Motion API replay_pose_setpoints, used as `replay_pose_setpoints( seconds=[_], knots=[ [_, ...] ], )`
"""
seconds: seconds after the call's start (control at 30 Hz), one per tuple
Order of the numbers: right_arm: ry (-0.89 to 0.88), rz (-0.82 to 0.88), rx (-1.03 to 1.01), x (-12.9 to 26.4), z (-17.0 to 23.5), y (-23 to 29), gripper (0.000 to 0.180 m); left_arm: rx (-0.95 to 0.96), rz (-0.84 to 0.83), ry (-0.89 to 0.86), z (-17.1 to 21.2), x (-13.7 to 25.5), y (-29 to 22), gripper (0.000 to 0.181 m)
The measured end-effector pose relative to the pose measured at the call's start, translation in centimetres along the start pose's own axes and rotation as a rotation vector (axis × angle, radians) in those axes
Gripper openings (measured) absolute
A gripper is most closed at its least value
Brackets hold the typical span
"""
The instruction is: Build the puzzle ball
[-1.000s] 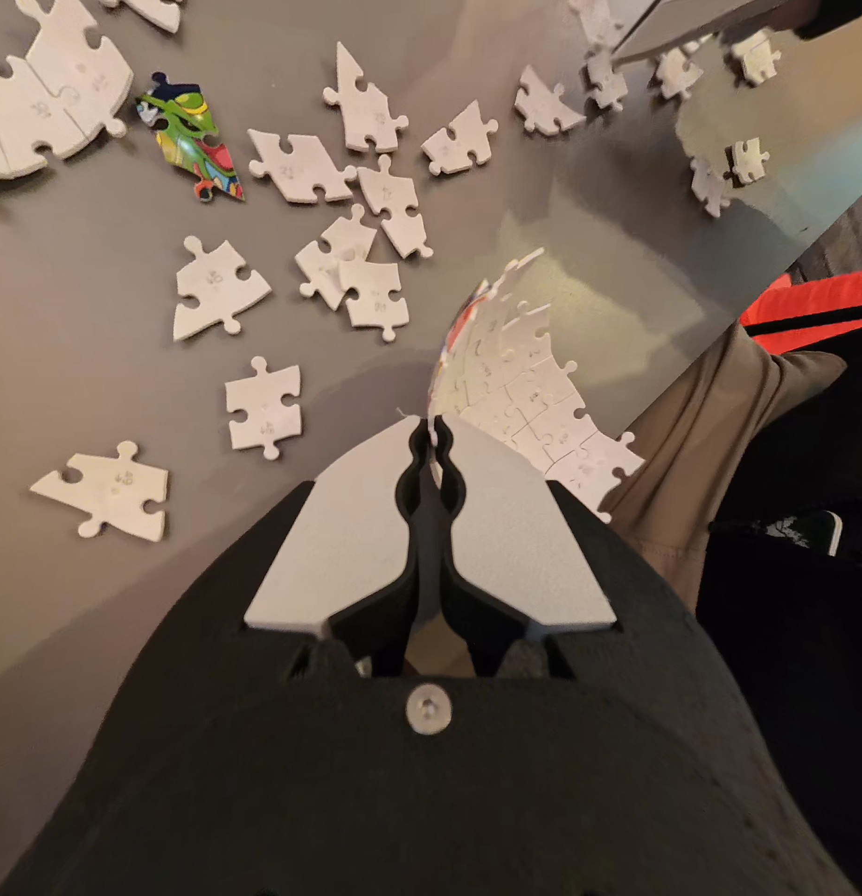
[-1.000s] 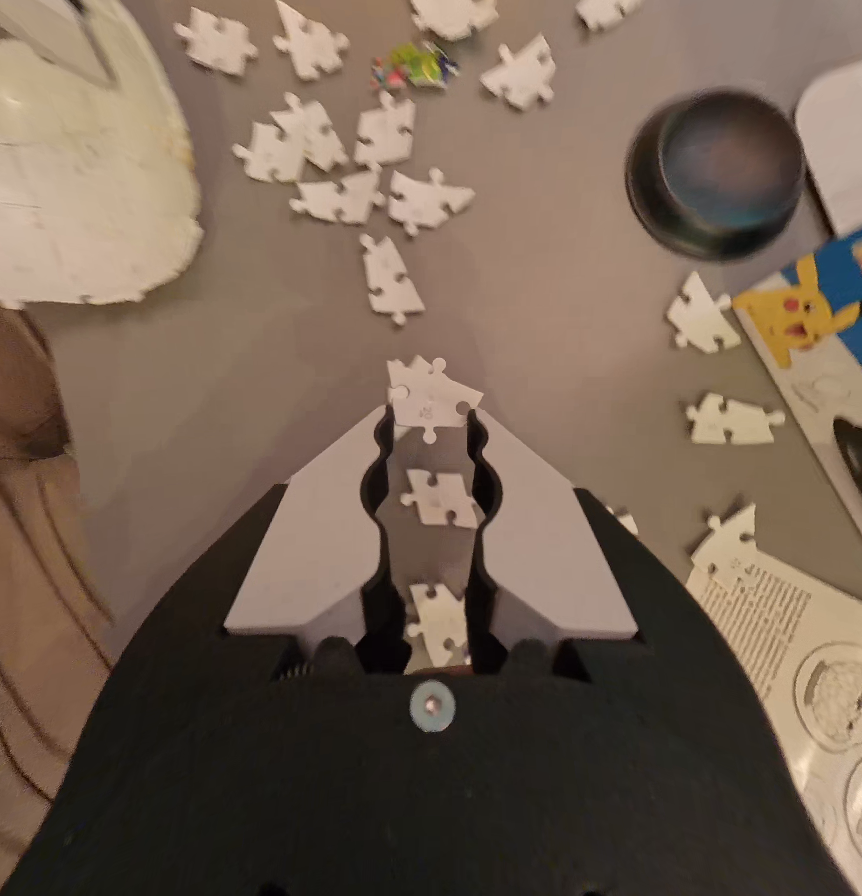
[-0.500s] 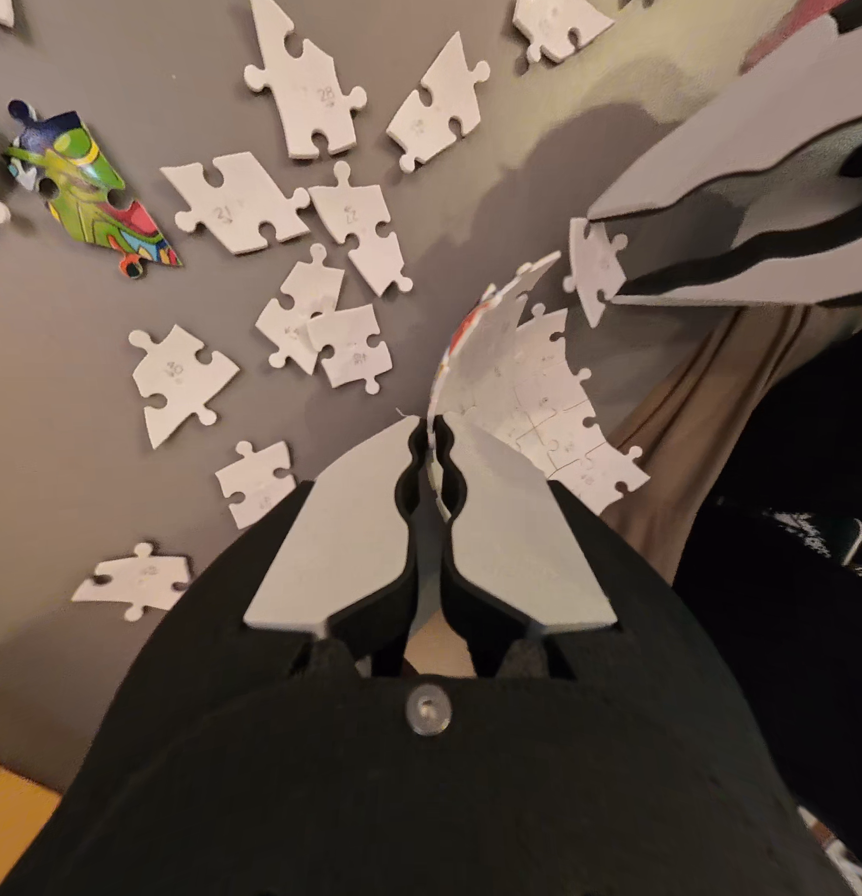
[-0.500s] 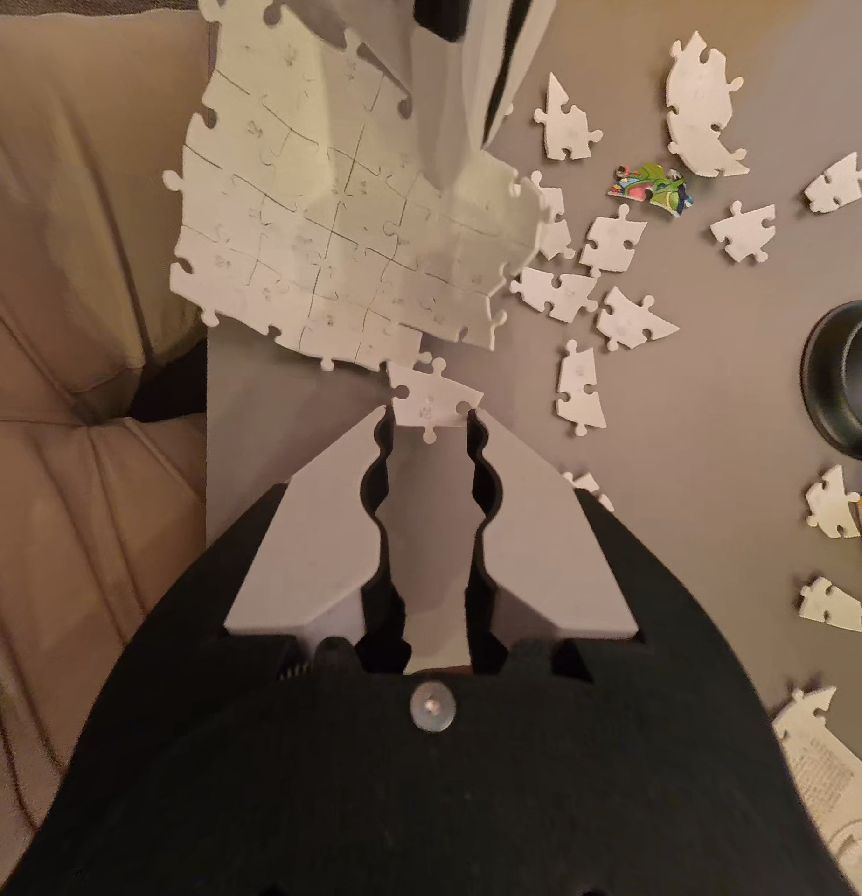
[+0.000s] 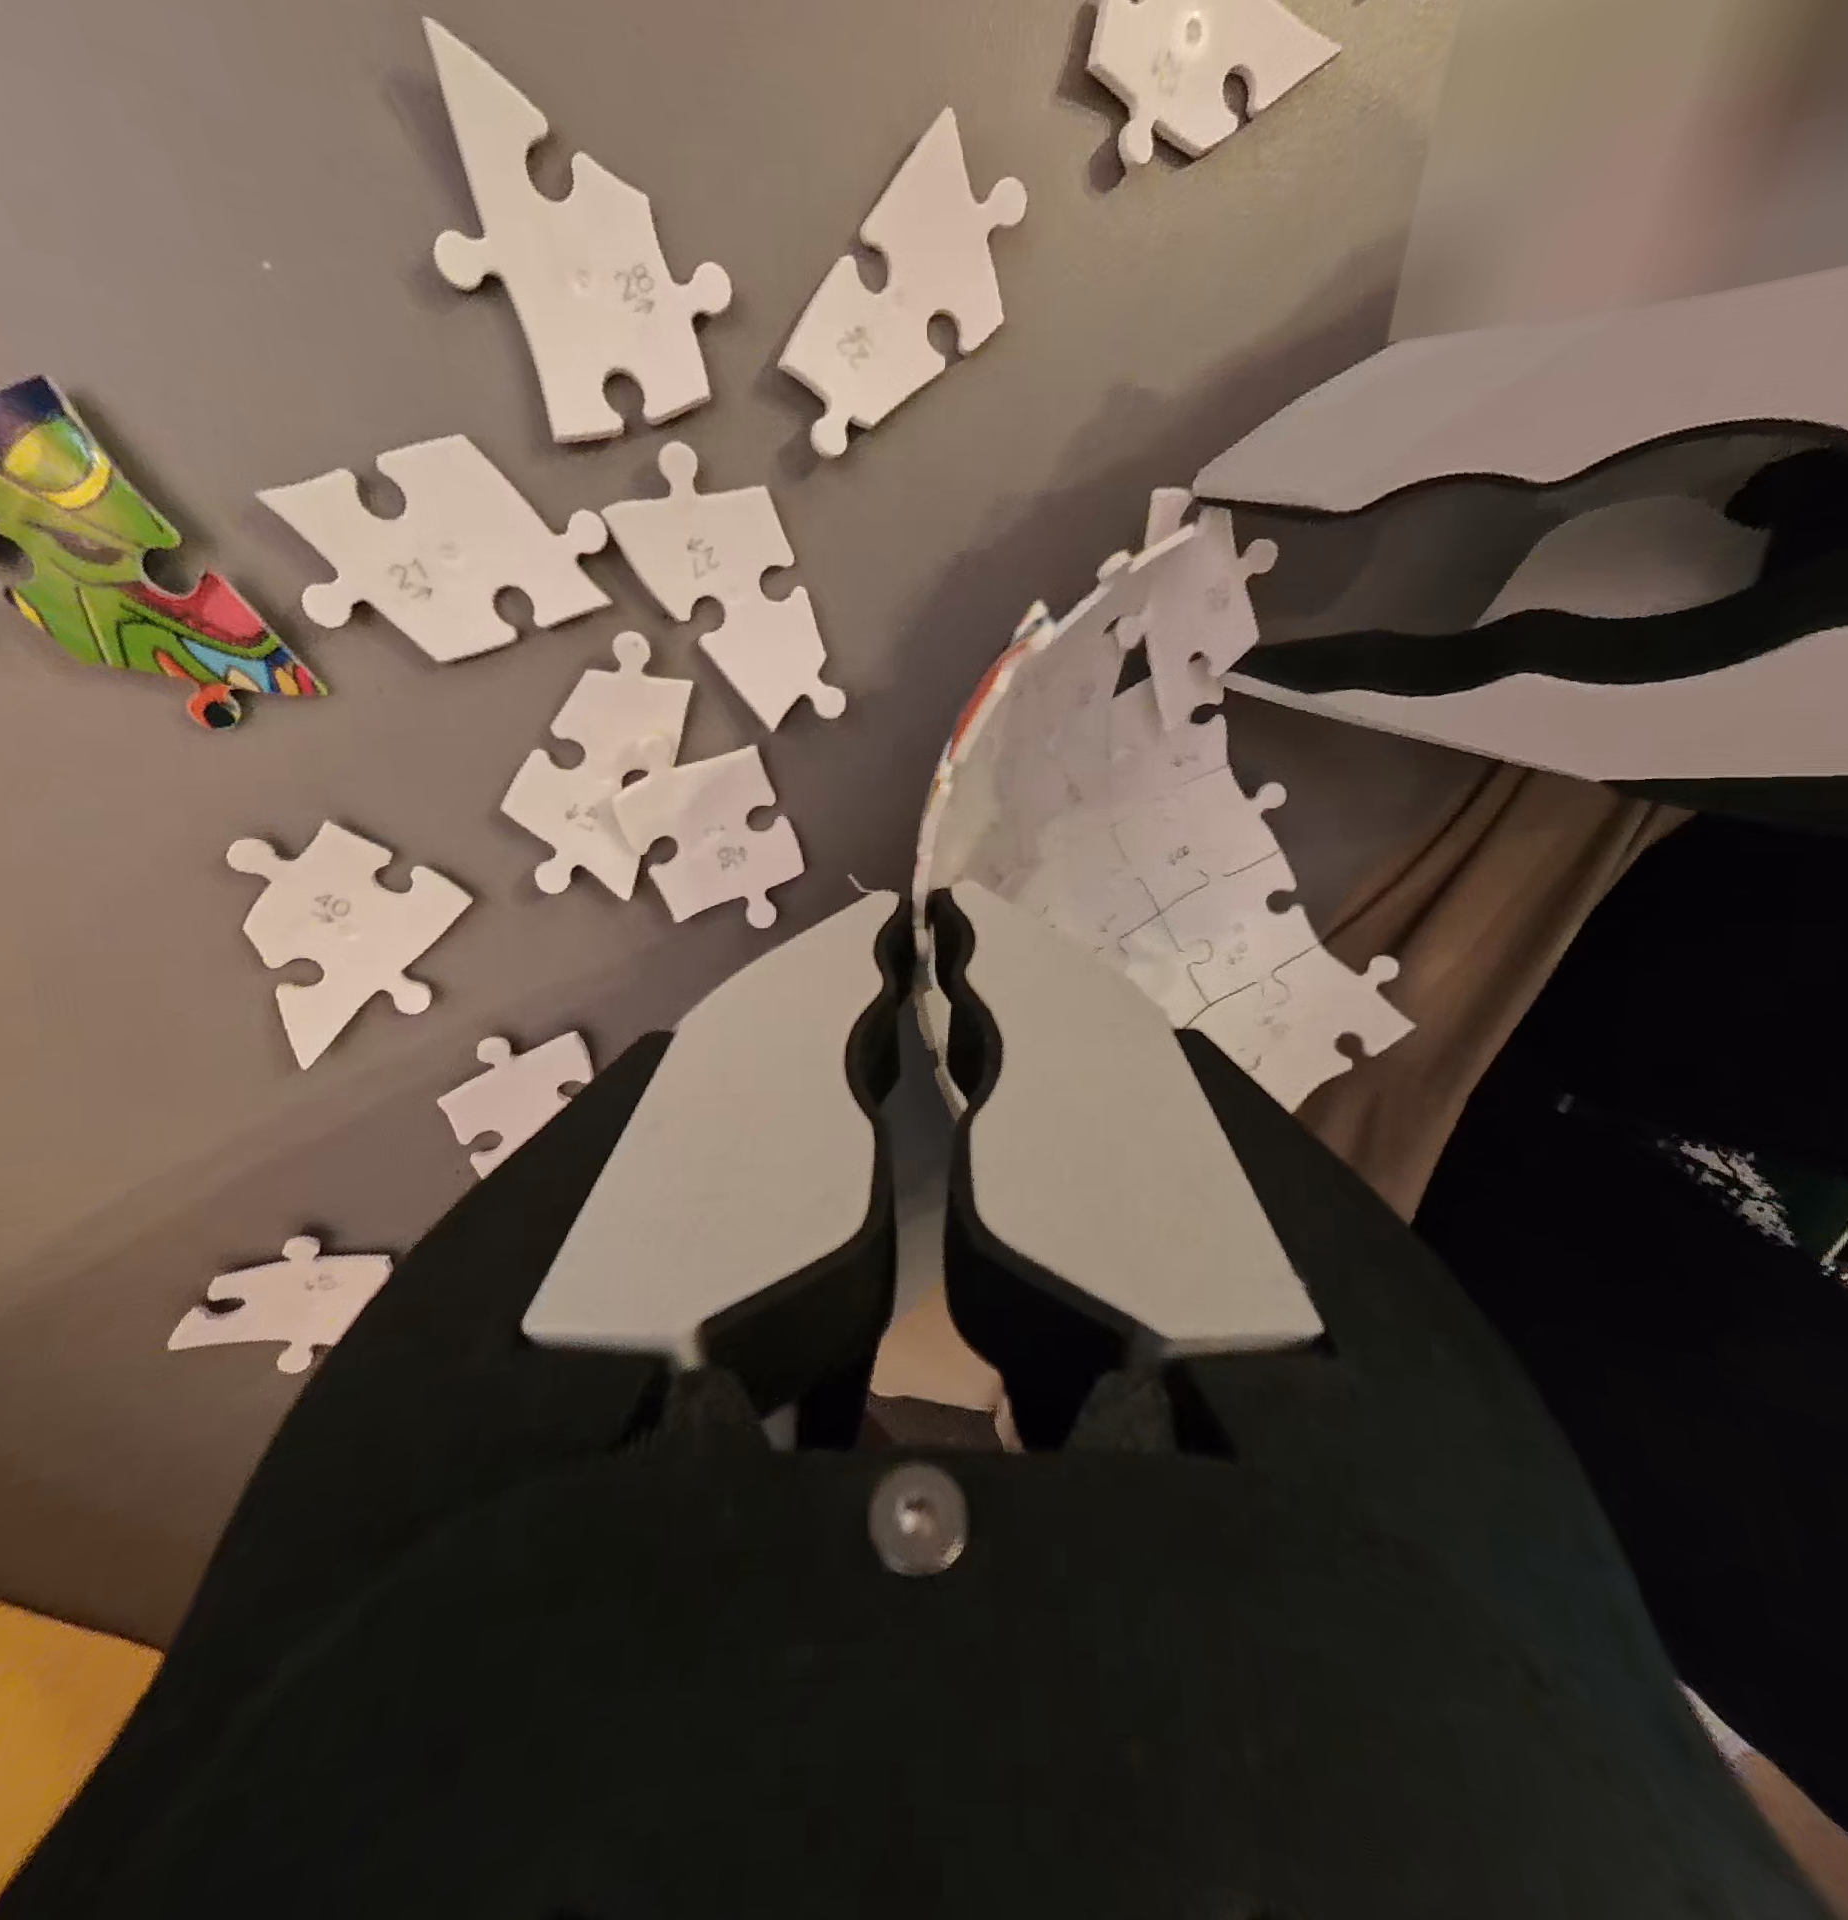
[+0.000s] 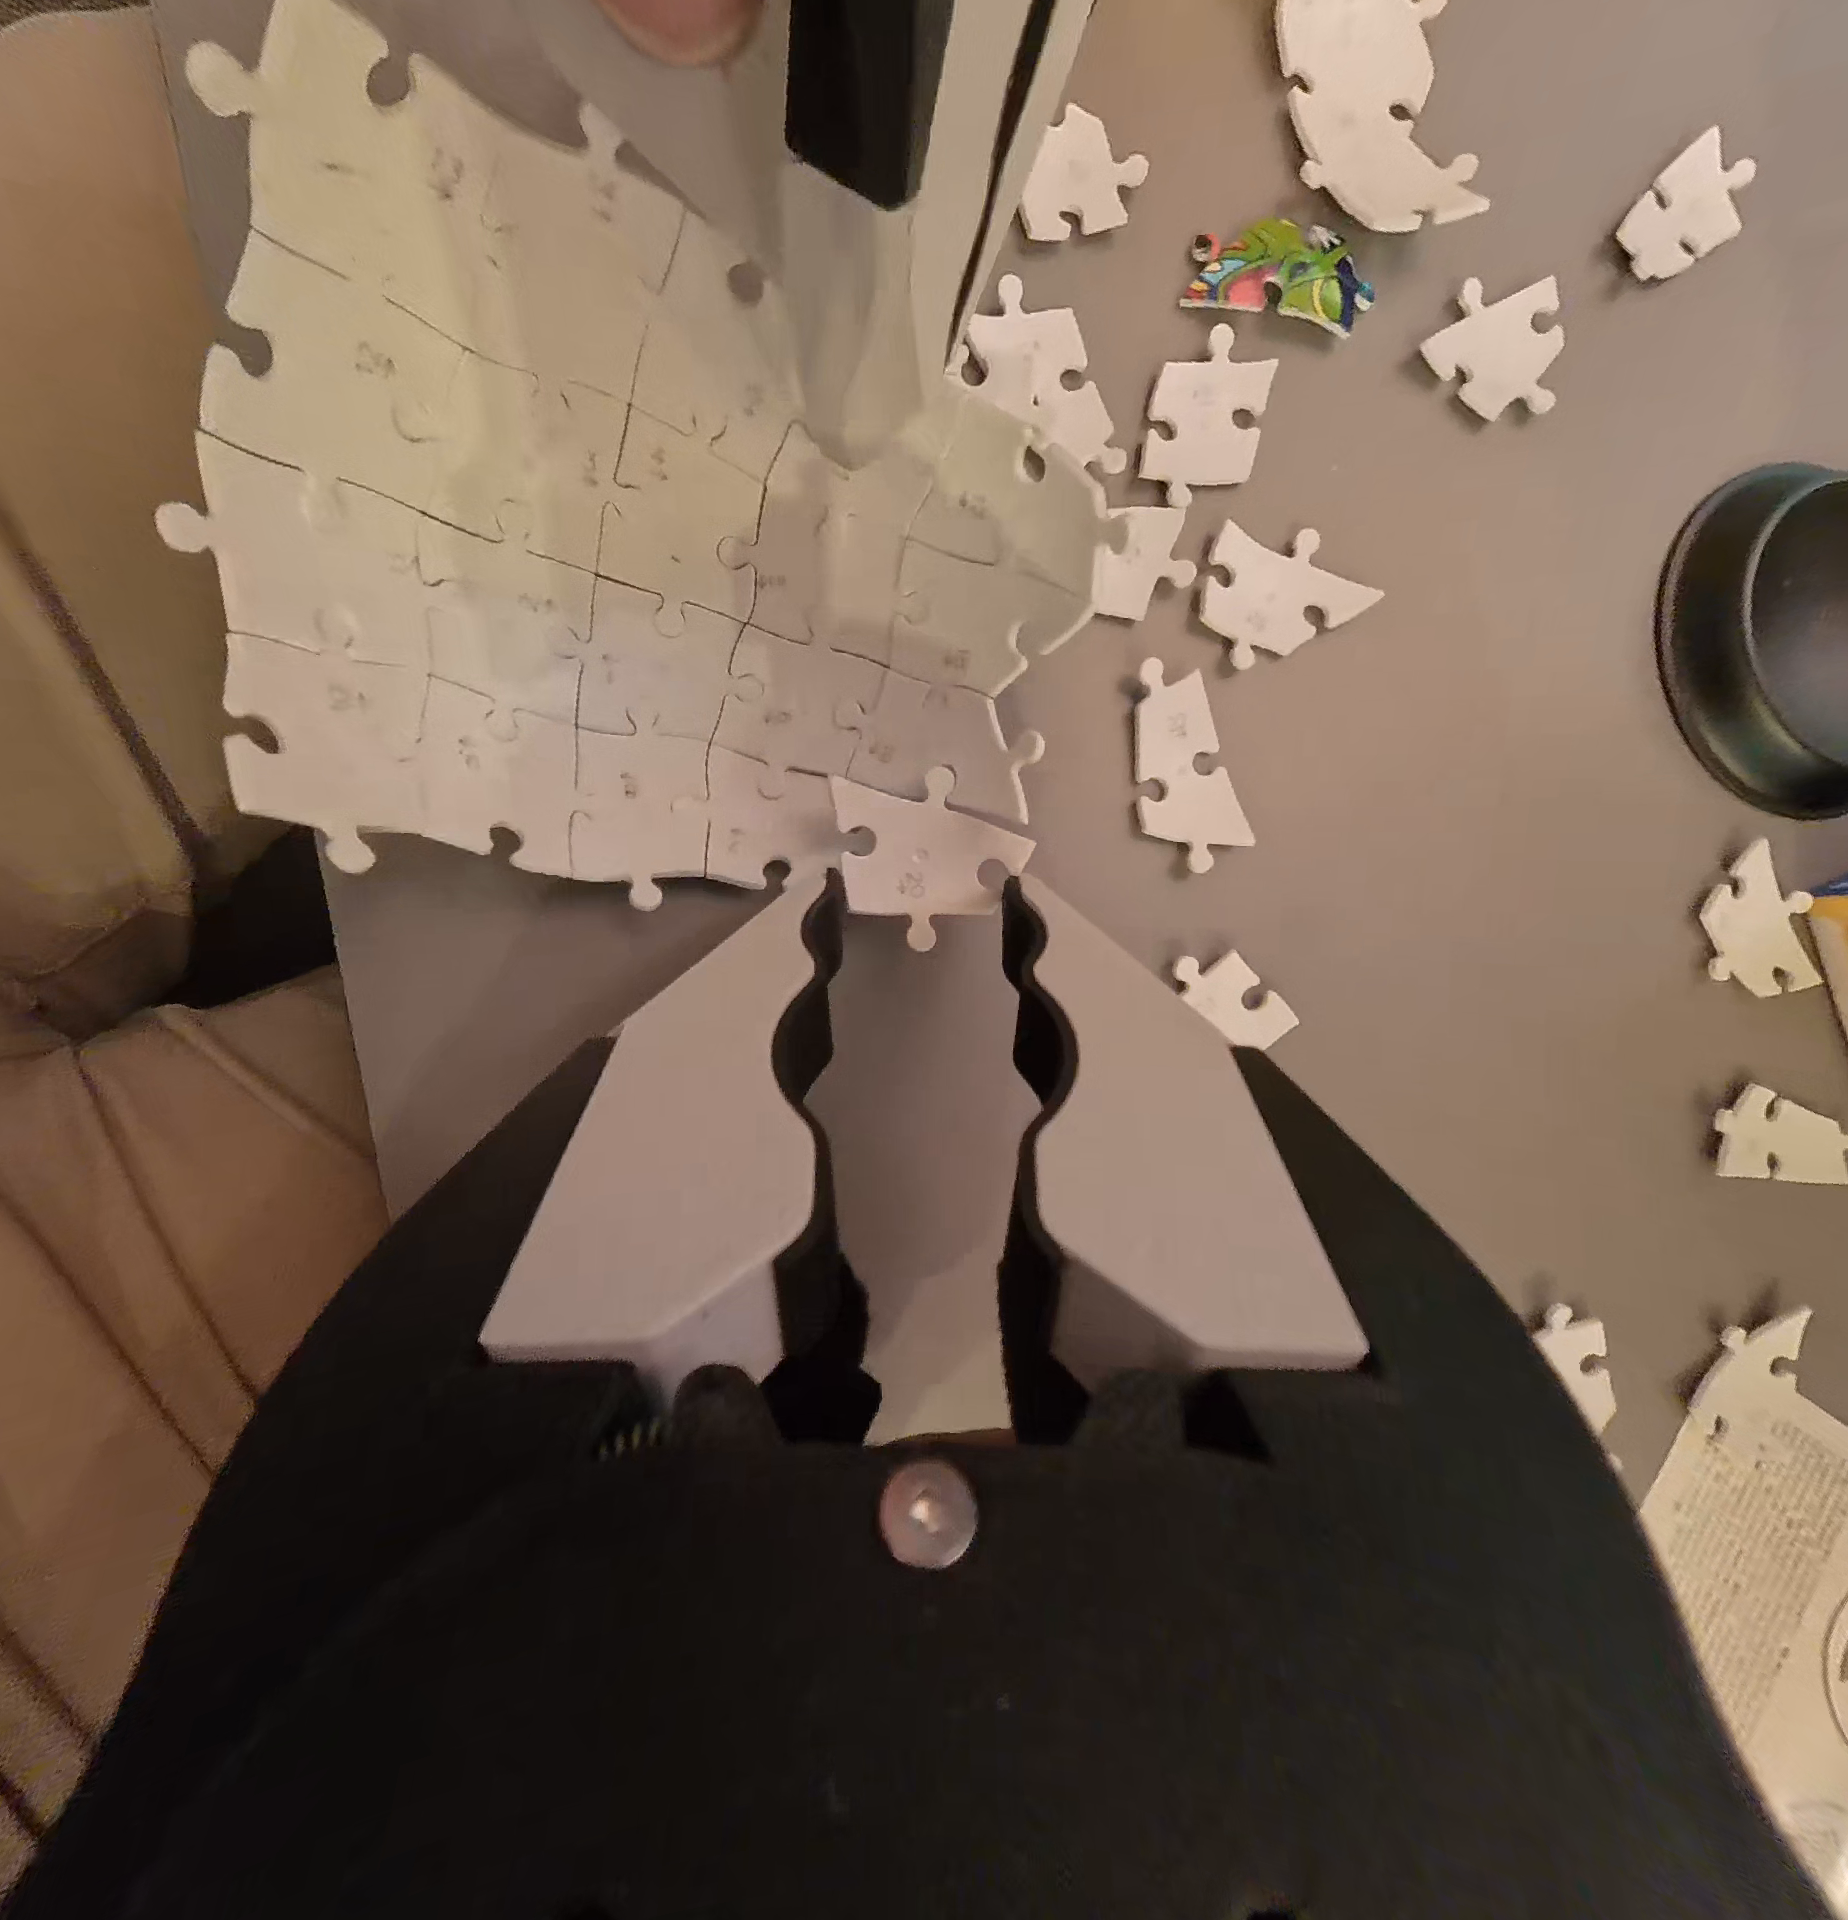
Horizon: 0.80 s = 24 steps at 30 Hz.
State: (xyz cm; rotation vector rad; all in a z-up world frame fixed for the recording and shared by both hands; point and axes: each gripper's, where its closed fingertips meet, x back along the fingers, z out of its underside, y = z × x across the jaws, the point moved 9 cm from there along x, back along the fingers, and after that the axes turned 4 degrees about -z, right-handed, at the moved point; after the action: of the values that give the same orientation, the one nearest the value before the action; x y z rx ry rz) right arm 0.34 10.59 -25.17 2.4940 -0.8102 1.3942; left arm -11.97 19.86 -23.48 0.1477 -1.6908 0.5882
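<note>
Left tongs [image 5: 918, 914] are clamped on the rim of the curved shell section [image 6: 608, 540], holding it off the grey counter [image 5: 120, 208] near its edge, above the tan cushion beside it. The shell is a patch of roughly two dozen joined pieces, white backs toward me, printed side facing away; only a thin coloured edge shows in the left wrist view.

Right tongs [image 6: 920, 883] pinch a single white piece [image 6: 925, 857] across its sides, fingers held apart by its width. Its upper knob sits against the shell's lower edge, at the right end of the bottom row. I cannot tell whether it is seated or only touching; a seam line shows between it and its neighbour, so I judge it not fully pressed home.

Progress, as I read it: well short of a ball. The shell is a partial cap, less than half a sphere by my estimate. A smaller joined arc [image 6: 1367, 135] lies toward the far edge of the counter. Many loose white pieces [image 5: 577, 260] lie scattered face down, plus one coloured piece [image 5: 120, 582] face up. A black ring stand [image 6: 1772, 634] waits unused at the right edge.

Left to do: seat this piece, then work through the remaining loose ones.
</note>
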Motion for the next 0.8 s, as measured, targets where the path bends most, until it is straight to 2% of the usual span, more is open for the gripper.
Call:
replay_pose_setpoints(
  seconds=[0.23,0.4,0.67,0.8],
  knots=[
    [0.009,0.042,0.013,0.0,-0.1,0.2,0.029,0.012,0.001,0.042,-0.6,-0.3,0.2,0.004],
    [0.003,0.050,0.002,0.0,0.0,0.1,0.041,0.010,-0.005,0.050,-1.0,-0.4,0.1,0.004],
    [-0.073,-0.055,-0.035,1.6,0.6,-0.5,0.014,0.011,-0.008,0.064,-1.2,-0.8,0.0,0.006],
    [-0.040,-0.093,-0.054,1.5,1.8,-1.6,0.027,0.009,-0.013,0.064,-1.2,-0.8,-0.1,0.006]
  ],
)
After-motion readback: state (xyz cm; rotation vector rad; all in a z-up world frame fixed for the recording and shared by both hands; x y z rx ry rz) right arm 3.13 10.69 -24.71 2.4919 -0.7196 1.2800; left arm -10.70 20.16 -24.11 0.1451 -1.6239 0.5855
